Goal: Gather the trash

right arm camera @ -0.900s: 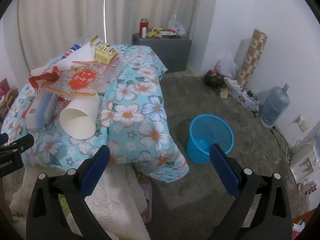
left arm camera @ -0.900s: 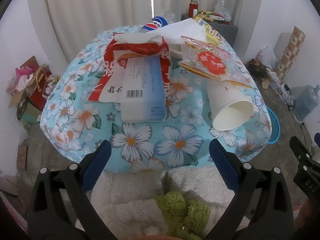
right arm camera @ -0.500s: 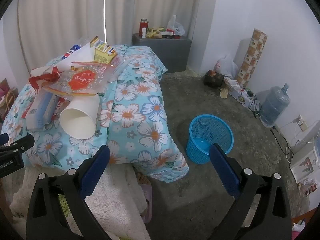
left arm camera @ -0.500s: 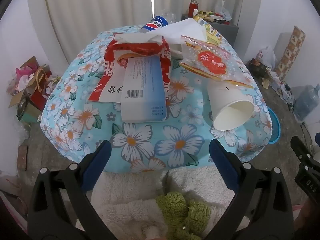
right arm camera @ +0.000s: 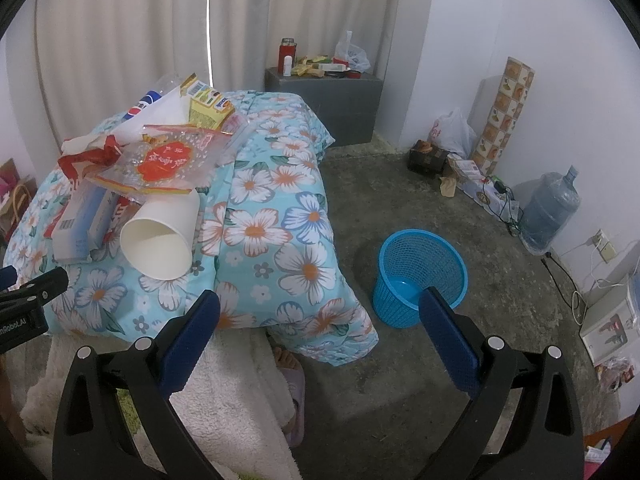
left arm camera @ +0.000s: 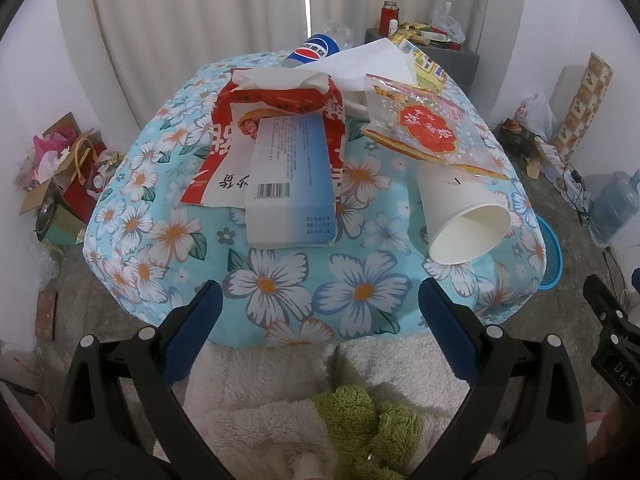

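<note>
Floral cloth [left arm camera: 360, 292] over a mound, trash heaped on top, beyond both our spread jaws.

We hold the left gripper [left arm camera: 316, 316] and the right gripper [right arm camera: 320, 316] wide open, nothing between the pads. Ahead of our left jaws lies a pale blue carton [left arm camera: 290, 180] on a red-and-white wrapper [left arm camera: 224, 136]; a white paper cup [left arm camera: 464, 212] lies tipped beyond the right-hand pad. A blue basket [right arm camera: 420, 276] stands on the floor just past our right jaws.

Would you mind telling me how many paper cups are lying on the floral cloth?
1: a white paper cup on its side at the cloth's right edge, partly under a clear wrapper. Others may be hidden.
</note>
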`<state>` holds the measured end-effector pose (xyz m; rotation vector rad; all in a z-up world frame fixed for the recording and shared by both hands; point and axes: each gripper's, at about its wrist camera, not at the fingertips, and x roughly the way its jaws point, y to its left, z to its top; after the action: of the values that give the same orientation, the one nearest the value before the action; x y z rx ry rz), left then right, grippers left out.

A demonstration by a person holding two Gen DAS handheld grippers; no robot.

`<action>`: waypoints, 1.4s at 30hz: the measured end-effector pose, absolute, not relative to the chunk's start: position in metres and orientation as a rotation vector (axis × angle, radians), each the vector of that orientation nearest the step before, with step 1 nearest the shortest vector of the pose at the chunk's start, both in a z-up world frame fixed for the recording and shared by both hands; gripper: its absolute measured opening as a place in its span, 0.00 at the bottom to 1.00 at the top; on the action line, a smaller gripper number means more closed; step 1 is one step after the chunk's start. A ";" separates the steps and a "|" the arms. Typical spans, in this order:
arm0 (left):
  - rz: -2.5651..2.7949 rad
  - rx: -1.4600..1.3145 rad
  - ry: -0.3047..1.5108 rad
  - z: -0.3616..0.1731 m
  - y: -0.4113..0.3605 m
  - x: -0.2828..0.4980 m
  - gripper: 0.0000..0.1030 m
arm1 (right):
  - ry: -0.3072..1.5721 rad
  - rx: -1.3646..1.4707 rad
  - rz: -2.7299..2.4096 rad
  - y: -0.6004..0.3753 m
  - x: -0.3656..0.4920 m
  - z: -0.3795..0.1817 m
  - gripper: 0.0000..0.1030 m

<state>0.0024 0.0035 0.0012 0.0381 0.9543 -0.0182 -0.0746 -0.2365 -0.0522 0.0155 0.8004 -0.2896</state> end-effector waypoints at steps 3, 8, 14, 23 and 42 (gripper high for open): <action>-0.019 0.038 0.955 0.001 0.004 0.003 0.91 | 0.801 0.018 -0.290 -0.236 -0.075 -0.052 0.94; -0.019 0.039 0.954 0.001 0.004 0.002 0.91 | 0.800 0.016 -0.290 -0.236 -0.074 -0.052 0.94; -0.018 0.040 0.954 0.001 0.004 0.002 0.91 | 0.801 0.017 -0.290 -0.236 -0.074 -0.052 0.94; -0.019 0.041 0.954 0.001 0.004 0.002 0.91 | 0.801 0.018 -0.289 -0.235 -0.073 -0.053 0.94; -0.018 0.045 0.957 0.001 0.005 0.002 0.91 | 0.802 0.019 -0.288 -0.235 -0.072 -0.054 0.94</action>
<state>0.0021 0.0050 0.0008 0.0451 0.9567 -0.0177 -0.0723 -0.2346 -0.0537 0.0188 0.8018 -0.2884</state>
